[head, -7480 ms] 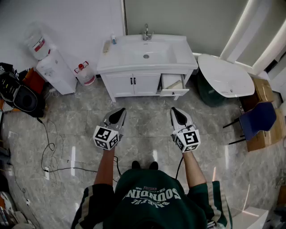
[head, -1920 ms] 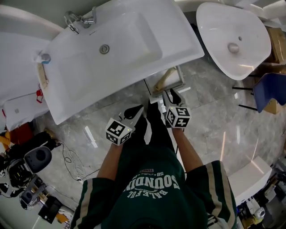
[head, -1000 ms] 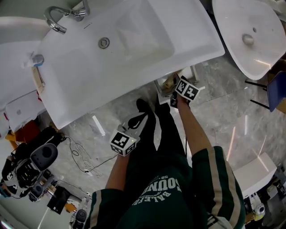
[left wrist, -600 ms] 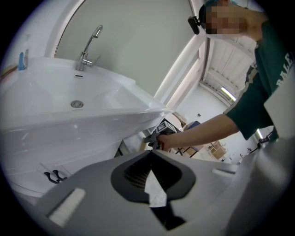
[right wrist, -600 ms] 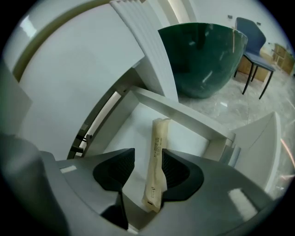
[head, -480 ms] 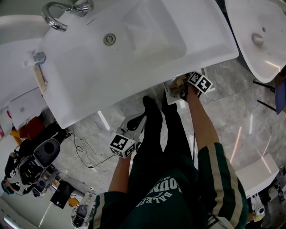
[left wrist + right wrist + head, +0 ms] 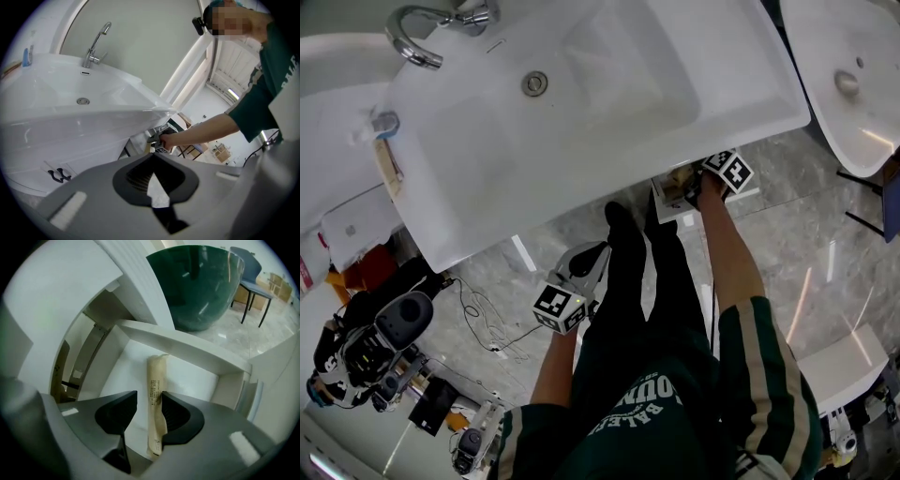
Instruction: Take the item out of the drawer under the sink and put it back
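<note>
Slippage threatens: right gripper, jaws apart, straddles the beige packet, which lies in the drawer against the right-hand jaw; closing off-centre could pinch only an edge. Meanwhile left gripper hangs closed, empty.

Sink glossy white; faucet shiny metal; floor polished; packet matt beige.

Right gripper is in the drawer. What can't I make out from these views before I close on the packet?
- Head view: inside of the drawer, mostly hidden by the sink rim and the right gripper.
- Right gripper view: near end of the packet, behind the gripper body; whether a jaw touches it is unclear.
- Packet print: too small to read.
- Left gripper view: drawer and packet hidden behind the person's hand.
</note>
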A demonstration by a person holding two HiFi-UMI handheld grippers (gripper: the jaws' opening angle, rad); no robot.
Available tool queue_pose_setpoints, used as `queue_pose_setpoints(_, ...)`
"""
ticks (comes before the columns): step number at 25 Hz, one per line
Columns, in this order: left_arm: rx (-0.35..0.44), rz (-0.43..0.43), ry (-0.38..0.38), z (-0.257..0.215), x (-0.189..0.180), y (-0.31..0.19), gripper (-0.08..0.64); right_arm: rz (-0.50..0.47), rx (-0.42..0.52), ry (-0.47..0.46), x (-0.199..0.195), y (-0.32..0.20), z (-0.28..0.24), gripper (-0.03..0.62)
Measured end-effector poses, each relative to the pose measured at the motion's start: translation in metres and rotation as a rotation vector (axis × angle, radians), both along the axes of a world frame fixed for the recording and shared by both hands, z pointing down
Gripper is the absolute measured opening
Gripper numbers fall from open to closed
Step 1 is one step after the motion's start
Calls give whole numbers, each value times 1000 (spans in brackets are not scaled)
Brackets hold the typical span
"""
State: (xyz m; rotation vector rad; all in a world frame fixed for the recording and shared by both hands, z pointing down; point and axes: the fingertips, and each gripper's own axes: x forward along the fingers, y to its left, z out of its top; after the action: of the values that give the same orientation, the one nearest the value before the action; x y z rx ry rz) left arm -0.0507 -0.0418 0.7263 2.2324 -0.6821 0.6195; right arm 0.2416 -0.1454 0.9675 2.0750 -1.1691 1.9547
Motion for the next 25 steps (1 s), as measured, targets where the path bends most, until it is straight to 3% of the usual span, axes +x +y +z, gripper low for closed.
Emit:
queue_pose_setpoints(6, -9, -14, -15, 5, -10, 0, 49, 13, -21, 5, 1, 2, 7, 156)
queue_pose_setpoints(8, -11, -14, -17, 5, -13, 1, 49, 6, -40, -7, 0, 5, 9, 92)
queue_pose_setpoints(10, -11, -15, -14, 5, -14, 2, 49, 9, -44, -35, -1, 8, 10, 76)
queue_pose_setpoints(16, -4, -11, 10, 1, -10, 0, 49, 16, 6, -78, -3, 7, 2, 28)
queue_pose_setpoints(25, 23, -2, 35, -17, -9, -5, 49, 32, 71, -75, -4, 8, -31, 25)
